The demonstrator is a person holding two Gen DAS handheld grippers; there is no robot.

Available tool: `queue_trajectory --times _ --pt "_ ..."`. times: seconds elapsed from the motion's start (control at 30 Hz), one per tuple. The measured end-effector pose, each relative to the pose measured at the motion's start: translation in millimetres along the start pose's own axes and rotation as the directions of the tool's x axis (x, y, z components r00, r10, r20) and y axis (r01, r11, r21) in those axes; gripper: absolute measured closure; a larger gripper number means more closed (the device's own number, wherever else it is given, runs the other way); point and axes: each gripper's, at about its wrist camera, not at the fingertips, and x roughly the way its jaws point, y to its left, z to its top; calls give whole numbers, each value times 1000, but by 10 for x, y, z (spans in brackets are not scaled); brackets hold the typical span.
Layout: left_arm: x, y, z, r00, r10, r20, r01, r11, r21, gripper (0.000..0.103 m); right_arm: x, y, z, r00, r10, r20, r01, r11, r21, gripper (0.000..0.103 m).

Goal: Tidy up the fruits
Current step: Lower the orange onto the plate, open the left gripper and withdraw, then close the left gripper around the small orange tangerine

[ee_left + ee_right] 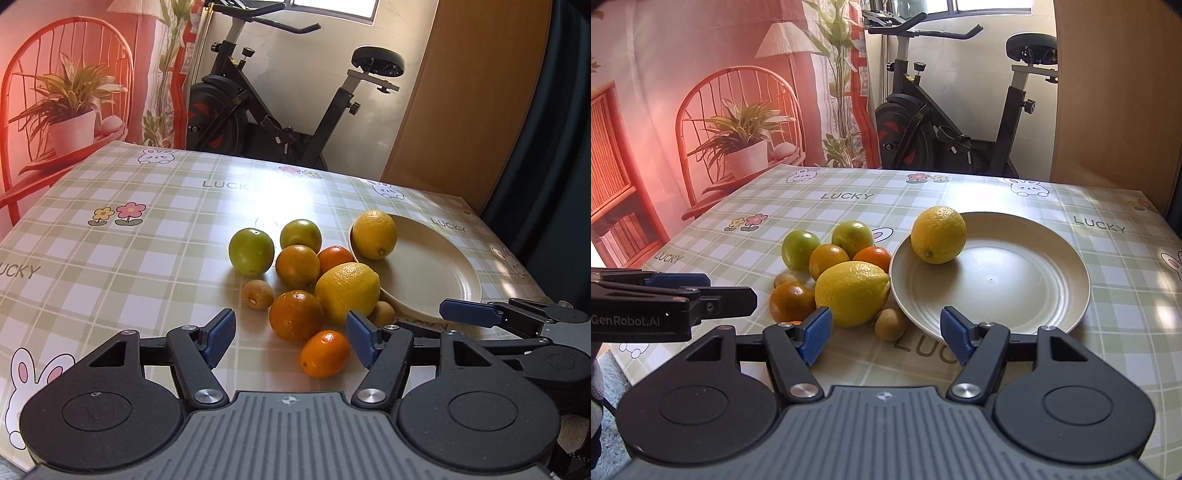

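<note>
Both the left gripper (291, 338) and the right gripper (886, 334) hovered with fingers released and empty; one lemon (938, 235) already lay on the plate (1052, 295), while the other fruits (295, 291) sat bunched on the desk (129, 266) beside its rim. Because they touched, a careless grab at the big lemon (852, 293) could probably send its round neighbours rolling across the glossy checked cloth. An exercise bike (280, 92) stood behind.

Checked tablecloth table (960, 195) bears a cream plate (1052, 295) beside piled fruits (831, 262)
</note>
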Motion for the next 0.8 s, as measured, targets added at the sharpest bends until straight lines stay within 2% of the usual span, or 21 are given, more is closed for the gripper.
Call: queue_trajectory --times 0.2,0.33,0.43,0.6,0.8 --pt "132 51 -97 999 -18 -40 18 1000 -20 39 81 211 -67 997 59 -45 -63 994 -88 35" --pt "201 121 -128 997 -38 -63 35 998 -53 42 175 316 -142 992 97 -78 -106 986 -127 44" --pt "243 131 -131 996 -55 -72 51 997 -59 50 238 358 -177 989 116 -94 -129 982 -137 47" --pt "286 101 -167 992 -97 -83 93 994 -51 50 278 385 -193 984 152 -93 -164 975 -147 49" --pt "329 73 -172 986 -136 -93 131 990 -55 50 364 432 -210 983 152 -99 -167 971 -173 52"
